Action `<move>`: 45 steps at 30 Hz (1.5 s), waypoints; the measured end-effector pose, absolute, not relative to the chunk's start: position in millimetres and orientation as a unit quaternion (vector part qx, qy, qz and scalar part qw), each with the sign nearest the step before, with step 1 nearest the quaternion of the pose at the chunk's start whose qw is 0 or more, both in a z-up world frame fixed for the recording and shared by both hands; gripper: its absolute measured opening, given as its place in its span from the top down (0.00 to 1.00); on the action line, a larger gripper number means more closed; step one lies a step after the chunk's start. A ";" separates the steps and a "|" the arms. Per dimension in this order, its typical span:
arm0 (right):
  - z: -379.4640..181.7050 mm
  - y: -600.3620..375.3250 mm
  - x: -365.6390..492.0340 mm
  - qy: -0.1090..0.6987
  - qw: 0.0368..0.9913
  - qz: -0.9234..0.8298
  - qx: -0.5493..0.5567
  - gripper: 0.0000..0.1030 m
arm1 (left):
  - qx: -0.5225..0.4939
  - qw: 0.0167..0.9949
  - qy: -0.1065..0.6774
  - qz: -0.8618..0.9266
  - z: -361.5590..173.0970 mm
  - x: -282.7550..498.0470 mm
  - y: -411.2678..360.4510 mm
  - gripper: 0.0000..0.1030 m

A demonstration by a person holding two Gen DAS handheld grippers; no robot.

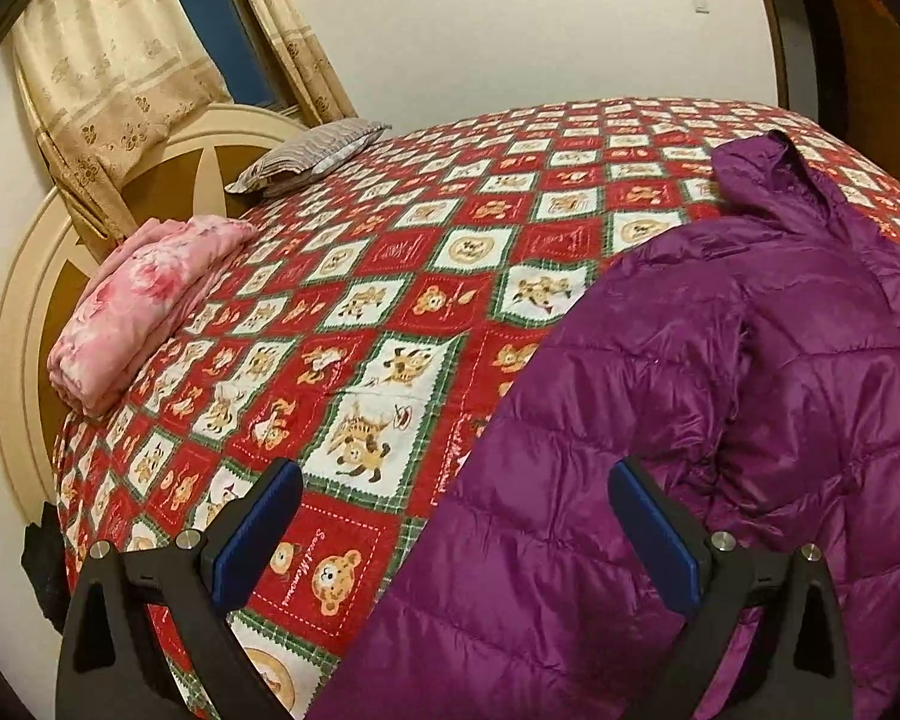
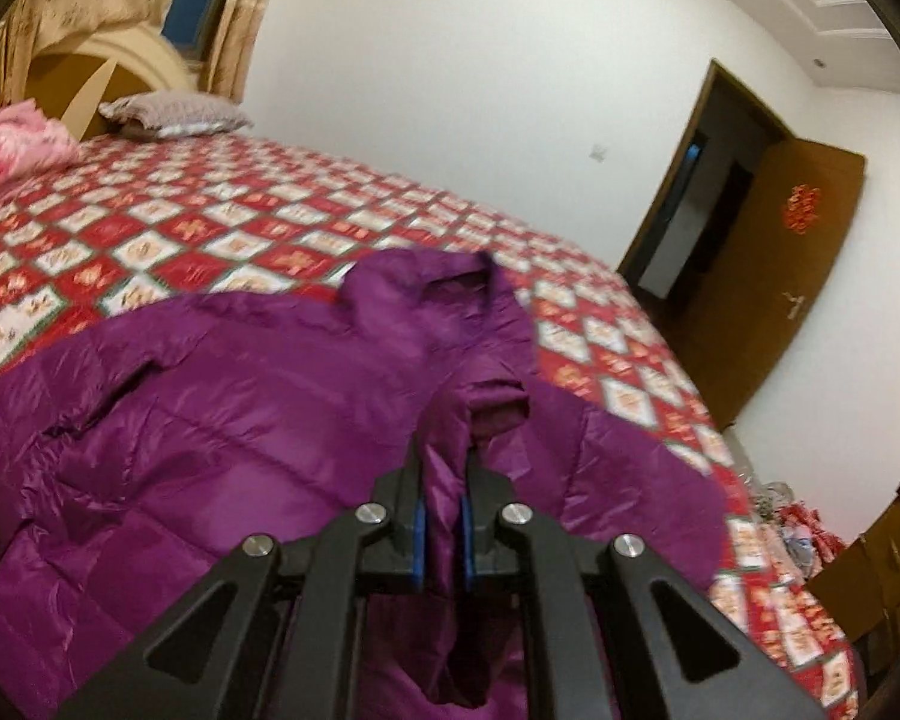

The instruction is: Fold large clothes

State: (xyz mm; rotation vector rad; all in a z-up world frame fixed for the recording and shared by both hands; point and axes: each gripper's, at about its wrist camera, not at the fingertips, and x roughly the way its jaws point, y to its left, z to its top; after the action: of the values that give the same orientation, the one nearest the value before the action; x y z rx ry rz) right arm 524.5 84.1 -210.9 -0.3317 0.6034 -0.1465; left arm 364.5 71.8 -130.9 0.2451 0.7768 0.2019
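A purple quilted puffer jacket [image 1: 720, 420] lies spread on the bed, hood toward the far side; it also shows in the right wrist view [image 2: 222, 420]. My left gripper [image 1: 456, 534] is open and empty, its blue-padded fingers [image 1: 258, 534] wide apart over the jacket's left sleeve edge and the bedspread. My right gripper [image 2: 444, 516] is shut on a fold of the jacket's sleeve, whose cuff [image 2: 498, 405] sticks up past the fingertips.
The bed has a red and white cartoon-patterned quilt [image 1: 390, 276]. A folded pink blanket [image 1: 144, 306] and a grey pillow [image 1: 306, 159] lie by the cream headboard [image 1: 24, 324]. A brown door [image 2: 774, 276] stands open at the right. Clutter and a wooden cabinet [image 2: 882, 576] sit beside the bed.
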 end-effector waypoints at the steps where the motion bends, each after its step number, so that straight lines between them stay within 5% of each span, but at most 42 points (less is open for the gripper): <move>1: -216.1 86.5 525.9 0.304 0.937 -0.065 -0.161 0.86 | 0.119 0.913 0.378 0.098 -130.6 365.1 70.3 0.01; 2: -222.2 87.0 527.4 0.309 0.936 -0.058 -0.158 0.83 | 0.120 0.913 0.377 0.097 -129.7 364.7 68.4 0.01; 4: -230.1 86.5 523.3 0.325 0.933 -0.042 -0.150 0.48 | 0.120 0.915 0.372 0.096 -124.4 363.7 62.9 0.01; 9: -210.1 73.8 471.6 0.308 0.941 -0.021 -0.137 0.37 | 0.105 0.928 0.352 0.064 -99.5 360.5 31.0 0.01; 13: -195.4 35.2 431.4 0.276 0.952 -0.051 -0.117 0.12 | 0.094 0.932 0.349 0.008 -87.3 359.4 -18.7 0.01; 25: -240.6 -17.0 404.6 0.322 0.937 -0.098 -0.096 0.12 | 0.123 0.897 0.406 -0.125 -134.3 386.9 -175.6 0.01; 26: -243.7 -18.8 402.4 0.325 0.936 -0.097 -0.095 0.12 | 0.123 0.893 0.414 -0.130 -141.7 390.7 -179.7 0.10; 27: -247.2 -22.7 399.6 0.328 0.935 -0.096 -0.094 0.12 | 0.122 0.887 0.424 -0.135 -149.8 395.8 -183.5 0.46; 29: -253.2 -27.1 397.2 0.335 0.933 -0.094 -0.091 0.12 | 0.113 0.872 0.453 -0.149 -159.7 405.9 -184.6 0.89; 38: -278.3 -46.8 389.5 0.356 0.925 -0.108 -0.082 0.12 | 0.075 0.939 0.307 -0.134 -61.5 372.0 -115.7 0.90; 45: -282.6 -45.8 387.4 0.366 0.922 -0.100 -0.077 0.12 | 0.136 0.929 0.340 -0.046 -119.6 378.9 -74.8 0.88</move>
State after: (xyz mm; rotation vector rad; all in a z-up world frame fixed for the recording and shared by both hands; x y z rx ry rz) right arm 387.4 -45.8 -282.6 -0.1591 0.7512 -0.2062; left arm 378.9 -74.8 -119.6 0.2792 0.6972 -0.0951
